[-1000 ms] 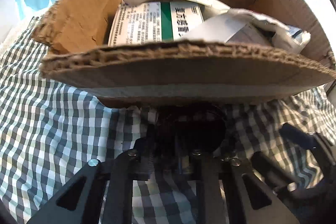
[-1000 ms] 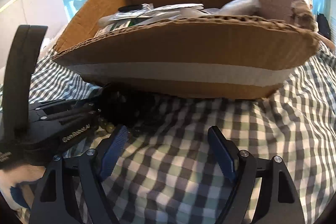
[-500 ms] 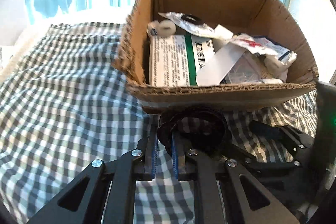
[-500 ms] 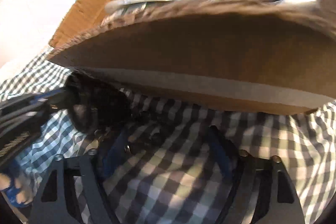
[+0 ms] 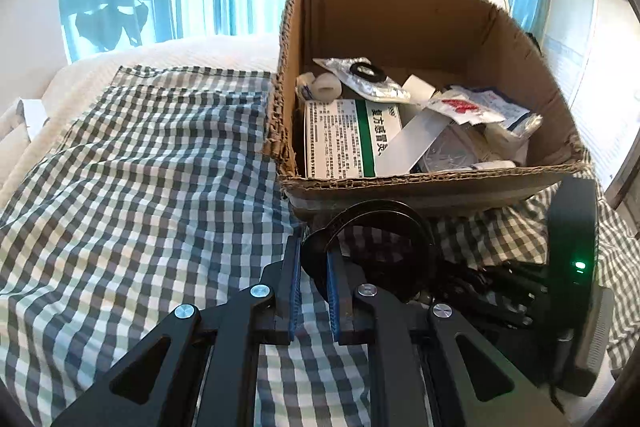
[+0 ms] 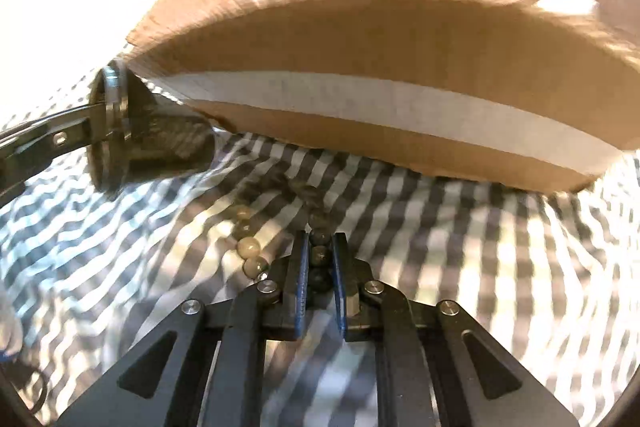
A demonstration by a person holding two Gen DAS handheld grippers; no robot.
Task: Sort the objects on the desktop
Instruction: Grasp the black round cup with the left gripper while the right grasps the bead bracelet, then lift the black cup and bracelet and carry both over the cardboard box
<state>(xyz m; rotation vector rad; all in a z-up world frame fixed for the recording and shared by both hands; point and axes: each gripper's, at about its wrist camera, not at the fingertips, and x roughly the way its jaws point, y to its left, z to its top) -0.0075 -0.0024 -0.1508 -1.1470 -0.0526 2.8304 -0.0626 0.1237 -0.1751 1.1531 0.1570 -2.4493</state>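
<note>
Beads (image 6: 320, 255) on a string lie on the checked cloth (image 5: 140, 167) in front of the cardboard box (image 5: 420, 187); the right gripper (image 6: 320, 247) is closing its blue-padded jaws on the dark beads of the strand, which sit in a row between the pads, while the paler beads (image 6: 248, 247) curve away just beside the left finger. In the left wrist view, the left gripper (image 5: 314, 263) is clamped narrowly on the edge of a black lens cap or ring-shaped object (image 5: 384, 247), which it holds just in front of the box's near wall; whether that piece touches the cloth I cannot tell. From the right wrist view the same black piece (image 6: 120, 131) shows at the left, pinched at the tip of the other tool, near the box corner. The box stands open on the cloth and holds a green-and-white medicine carton (image 5: 348, 139), a white roll (image 5: 326, 87), a foil packet with a black ring (image 5: 362, 71) on it, and several white sachets (image 5: 476, 105). The right-hand tool's black body with a green light (image 5: 576, 263) shows at the right edge, beside the box.
</note>
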